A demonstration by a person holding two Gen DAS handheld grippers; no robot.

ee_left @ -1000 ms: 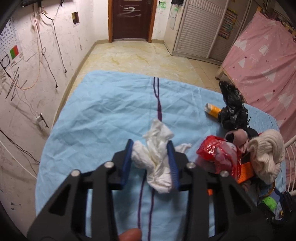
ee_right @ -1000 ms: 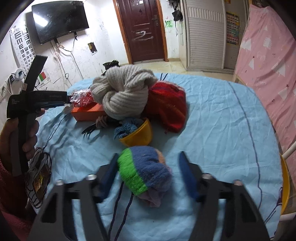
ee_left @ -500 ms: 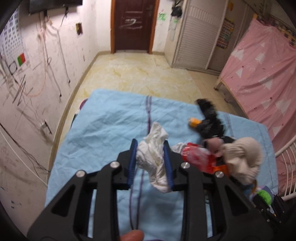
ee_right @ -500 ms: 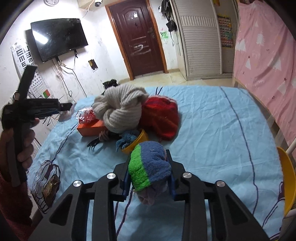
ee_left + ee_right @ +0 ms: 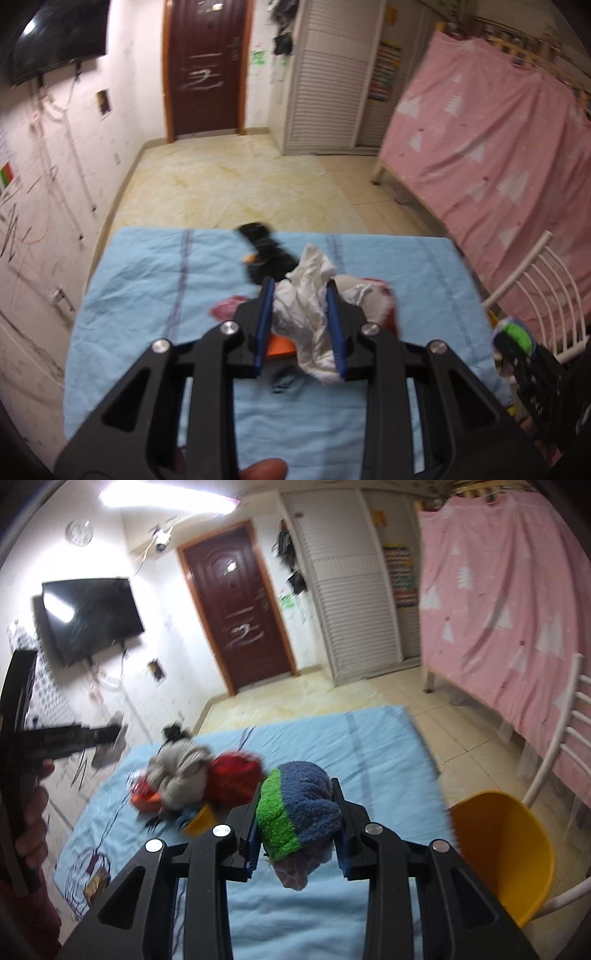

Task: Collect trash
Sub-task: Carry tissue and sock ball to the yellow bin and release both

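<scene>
My left gripper (image 5: 300, 317) is shut on a crumpled white tissue wad (image 5: 308, 314) and holds it up above the blue cloth (image 5: 147, 288). My right gripper (image 5: 298, 819) is shut on a rolled blue and green sock (image 5: 295, 812), lifted above the cloth (image 5: 376, 753). The left gripper (image 5: 59, 734) shows at the far left in the right wrist view. The right gripper with the sock (image 5: 513, 332) shows at the right edge of the left wrist view.
A pile lies on the cloth: beige knit ball (image 5: 181, 768), red cloth (image 5: 232, 775), orange box (image 5: 144, 797), small yellow bowl (image 5: 197, 819), black bag (image 5: 266, 251). A yellow bowl (image 5: 502, 849) sits on a white chair (image 5: 565, 738) at right. A pink-draped bed (image 5: 498, 147) stands beyond.
Both grippers have risen with their loads and swung right. The right gripper closed on the sock, which lay between open jaws a second ago. The left stayed shut on the tissue.
</scene>
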